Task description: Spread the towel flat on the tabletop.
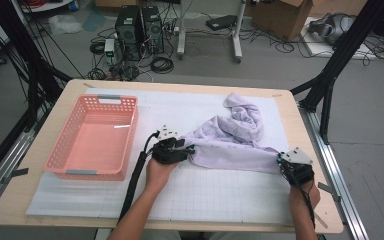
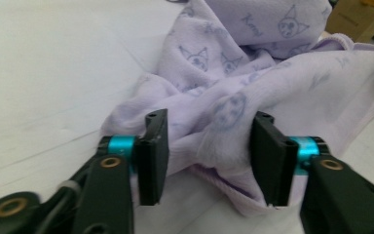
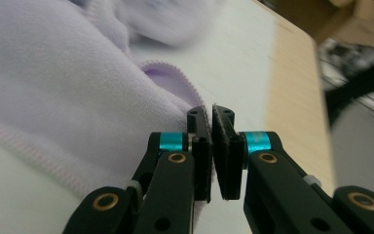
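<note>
You have the lilac towel (image 1: 232,137) stretched between your 2 grippers on the white mat (image 1: 220,195).

Your left gripper (image 2: 208,163) has its jaws apart, with a bunched fold of the towel lying between them, pads not pressing. Your right gripper (image 3: 211,146) is pinched tight on the towel's hemmed corner near the table's right edge. The rest of the towel lies crumpled toward the far side, well right of the pink basket (image 1: 70,160).
</note>
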The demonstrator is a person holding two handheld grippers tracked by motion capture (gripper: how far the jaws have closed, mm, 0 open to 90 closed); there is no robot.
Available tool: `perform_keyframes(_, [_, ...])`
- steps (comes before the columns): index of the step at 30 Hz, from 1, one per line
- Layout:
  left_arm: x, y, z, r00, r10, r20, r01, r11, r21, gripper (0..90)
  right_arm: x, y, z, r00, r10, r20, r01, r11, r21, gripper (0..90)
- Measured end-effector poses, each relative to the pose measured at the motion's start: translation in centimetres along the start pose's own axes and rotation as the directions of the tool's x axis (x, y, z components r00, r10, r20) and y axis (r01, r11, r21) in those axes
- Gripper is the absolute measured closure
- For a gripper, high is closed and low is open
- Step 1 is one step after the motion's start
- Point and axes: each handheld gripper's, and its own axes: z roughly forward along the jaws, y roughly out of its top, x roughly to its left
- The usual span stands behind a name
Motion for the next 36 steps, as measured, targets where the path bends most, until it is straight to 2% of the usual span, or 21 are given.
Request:
perform_keyframes(2, [-0.4, 0.0, -0.1, 0.9995, 0.031, 0.008, -0.031, 0.9995, 0.002, 46.2, -0.5, -0.7, 0.3, 0.9994, 0.032, -0.015, -0.032, 0.999, 0.028, 86.1])
perform_keyframes(5, [-0.6, 0.2, -1.2, 0.996, 0.089, 0.006, -0.09, 0.9956, 0.027, 44.7, -0.5, -1.0, 0.5, 0.9975, 0.046, -0.054, -0.045, 0.999, 0.01, 83.1])
perform_keyframes(7, [-0.6, 0.0, -2.3, 0.9897, 0.135, -0.046, -0.135, 0.9908, 0.01, 46.7, -0.5, -0.8, 0.3, 0.9947, 0.069, -0.077, -0.07, 0.998, -0.01, 80.6])
perform_keyframes(8, [-0.5, -0.2, -2.8, 0.9883, 0.139, -0.062, -0.14, 0.99, -0.012, 48.7, -0.5, -0.8, 0.2, 0.9931, 0.081, -0.085, -0.083, 0.996, -0.019, 80.5])
perform_keyframes(10, [-0.2, -0.6, -3.6, 0.9868, 0.146, -0.07, -0.147, 0.9891, -0.007, 50.1, -0.5, -0.7, -0.1, 0.9912, 0.093, -0.093, -0.097, 0.995, -0.033, 78.2])
perform_keyframes(12, [0.1, -1.2, -4.2, 0.987, 0.15, -0.059, -0.15, 0.9887, 0.005, 53.1, -0.5, -0.7, -0.4, 0.9888, 0.107, -0.104, -0.112, 0.993, -0.045, 75.2])
perform_keyframes(14, [0.4, -1.9, -4.5, 0.9868, 0.16, -0.027, -0.159, 0.9869, 0.028, 59.9, -0.6, -0.6, -0.9, 0.9847, 0.121, -0.125, -0.13, 0.989, -0.064, 72.5])
perform_keyframes(16, [0.5, -2.3, -4.2, 0.986, 0.166, 0.008, -0.166, 0.9828, 0.08, 66.2, -0.6, -0.6, -1.4, 0.9777, 0.133, -0.163, -0.147, 0.986, -0.082, 72.6])
perform_keyframes(18, [0.4, -2.5, -3.5, 0.9849, 0.17, 0.033, -0.172, 0.9805, 0.094, 69.5, -0.5, -0.4, -1.5, 0.9736, 0.13, -0.187, -0.15, 0.984, -0.094, 72.9])
perform_keyframes(20, [-0.1, -2.1, -2.6, 0.9804, 0.194, 0.031, -0.197, 0.9745, 0.108, 69.2, -0.2, -0.2, -1.4, 0.971, 0.129, -0.202, -0.15, 0.984, -0.092, 72.9])
perform_keyframes(22, [-0.4, -1.7, -1.9, 0.9816, 0.188, 0.032, -0.191, 0.9763, 0.103, 64.7, 0.1, -0.1, -1.3, 0.9707, 0.119, -0.209, -0.14, 0.986, -0.09, 72.9])
perform_keyframes(24, [-0.8, -1.2, -0.9, 0.98, 0.197, 0.027, -0.199, 0.9732, 0.115, 63.8, 0.2, -0.1, -1.3, 0.97, 0.114, -0.215, -0.136, 0.987, -0.09, 72.9])
perform_keyframes(27, [-1.3, -0.8, 0.9, 0.9754, 0.219, 0.024, -0.22, 0.9619, 0.163, 61.4, 0.2, 0.0, -1.2, 0.9676, 0.113, -0.226, -0.137, 0.986, -0.092, 72.9])
perform_keyframes(29, [-1.9, -0.6, 1.8, 0.9694, 0.246, 0.004, -0.242, 0.952, 0.188, 60.6, 0.2, -0.1, -1.1, 0.9666, 0.113, -0.23, -0.137, 0.987, -0.09, 72.9])
perform_keyframes(31, [-2.4, -0.5, 1.9, 0.9628, 0.27, -0.013, -0.262, 0.944, 0.201, 61.7, 0.2, -0.1, -1.1, 0.9651, 0.114, -0.236, -0.138, 0.987, -0.088, 72.9])
perform_keyframes(32, [-2.5, -0.5, 1.9, 0.9614, 0.275, -0.012, -0.267, 0.9422, 0.202, 64.9, 0.2, -0.1, -1.1, 0.9648, 0.115, -0.236, -0.138, 0.987, -0.084, 72.8])
perform_keyframes(33, [-2.8, -0.5, 1.8, 0.9584, 0.285, 0.011, -0.281, 0.9372, 0.206, 71.6, 0.2, -0.1, -1.0, 0.9649, 0.114, -0.237, -0.138, 0.987, -0.084, 72.8])
perform_keyframes(34, [-3.0, -0.6, 1.8, 0.9563, 0.292, 0.016, -0.289, 0.9346, 0.208, 78.8, 0.3, -0.1, -1.0, 0.9638, 0.118, -0.239, -0.141, 0.987, -0.082, 72.8])
perform_keyframes(35, [-3.0, -0.5, 1.7, 0.9629, 0.27, 0.014, -0.266, 0.9377, 0.223, 81.5, 0.3, -0.1, -1.0, 0.9633, 0.118, -0.241, -0.141, 0.987, -0.079, 72.9])
perform_keyframes(36, [-2.8, -0.4, 1.5, 0.974, 0.225, 0.023, -0.224, 0.9458, 0.235, 82.8, 0.3, -0.1, -1.0, 0.9627, 0.115, -0.245, -0.138, 0.987, -0.079, 72.9])
